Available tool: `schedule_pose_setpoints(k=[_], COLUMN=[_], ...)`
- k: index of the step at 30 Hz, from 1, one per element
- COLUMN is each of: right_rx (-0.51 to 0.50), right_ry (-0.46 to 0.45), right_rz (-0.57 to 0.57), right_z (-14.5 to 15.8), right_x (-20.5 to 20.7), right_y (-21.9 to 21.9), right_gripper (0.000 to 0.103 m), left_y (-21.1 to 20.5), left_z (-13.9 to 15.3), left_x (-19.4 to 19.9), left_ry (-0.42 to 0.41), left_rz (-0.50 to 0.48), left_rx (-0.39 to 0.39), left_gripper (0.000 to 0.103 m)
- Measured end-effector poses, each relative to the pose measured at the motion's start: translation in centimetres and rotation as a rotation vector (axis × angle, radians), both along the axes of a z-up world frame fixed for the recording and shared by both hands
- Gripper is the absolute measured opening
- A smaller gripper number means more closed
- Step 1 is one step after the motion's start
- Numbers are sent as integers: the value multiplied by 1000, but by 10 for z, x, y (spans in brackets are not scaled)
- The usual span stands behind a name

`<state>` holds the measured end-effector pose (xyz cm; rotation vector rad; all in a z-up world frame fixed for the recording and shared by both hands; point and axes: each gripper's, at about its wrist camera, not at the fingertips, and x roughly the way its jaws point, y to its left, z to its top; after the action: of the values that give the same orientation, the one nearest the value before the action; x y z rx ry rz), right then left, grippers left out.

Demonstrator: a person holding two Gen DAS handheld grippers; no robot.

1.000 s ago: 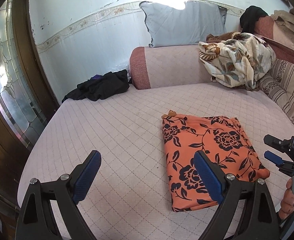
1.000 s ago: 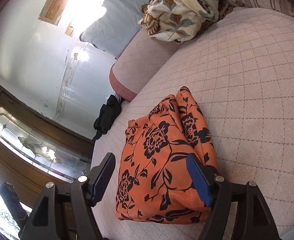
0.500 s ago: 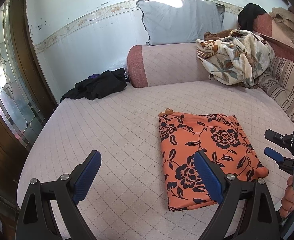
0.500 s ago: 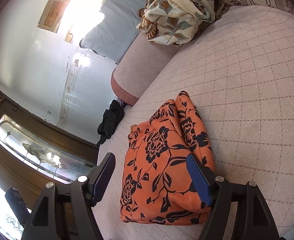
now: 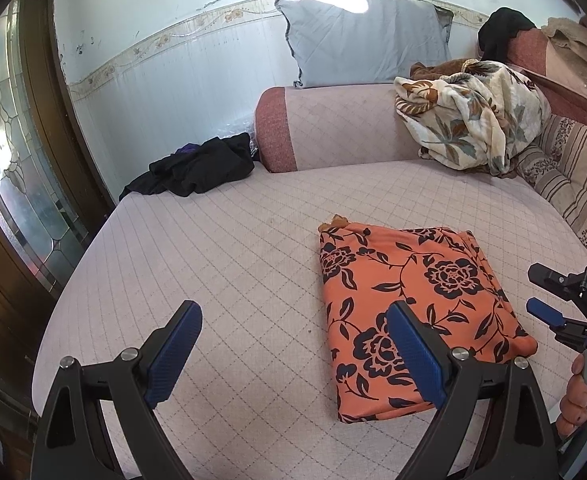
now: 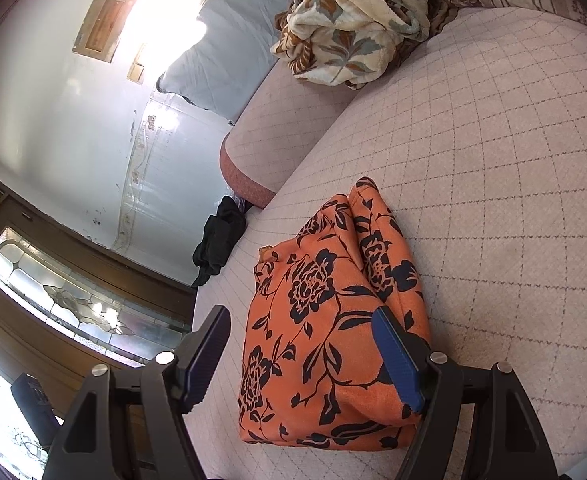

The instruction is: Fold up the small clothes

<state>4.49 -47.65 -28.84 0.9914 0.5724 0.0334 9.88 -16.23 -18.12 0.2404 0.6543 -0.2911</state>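
Tongs on both sides stand released and empty: the left tongs (image 5: pixel 293 350) hover above the bed (image 5: pixel 213 264), the right tongs (image 6: pixel 305 354) low at the near edge of the orange floral garment (image 6: pixel 325 340). That garment lies just ahead of them as a compact folded rectangle, flat on the bed, off to the right of the left tongs. Folding of this piece looks finished. Next likely comes setting it aside or fetching another, perhaps the black clothes (image 5: pixel 197 166) far ahead to the left.
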Motion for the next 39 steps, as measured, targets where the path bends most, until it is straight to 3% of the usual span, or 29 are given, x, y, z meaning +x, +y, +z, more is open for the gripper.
schedule_pose_setpoints(k=[39], right_rx=[-8], right_ry=[-21], right_rz=[-2], right_z=[4], right_x=[-2], right_y=[0], right_gripper=[76], left_y=[-1], left_z=[-4], left_x=[4], left_ry=[8], left_rz=[5], left_rx=[1], left_gripper=[94])
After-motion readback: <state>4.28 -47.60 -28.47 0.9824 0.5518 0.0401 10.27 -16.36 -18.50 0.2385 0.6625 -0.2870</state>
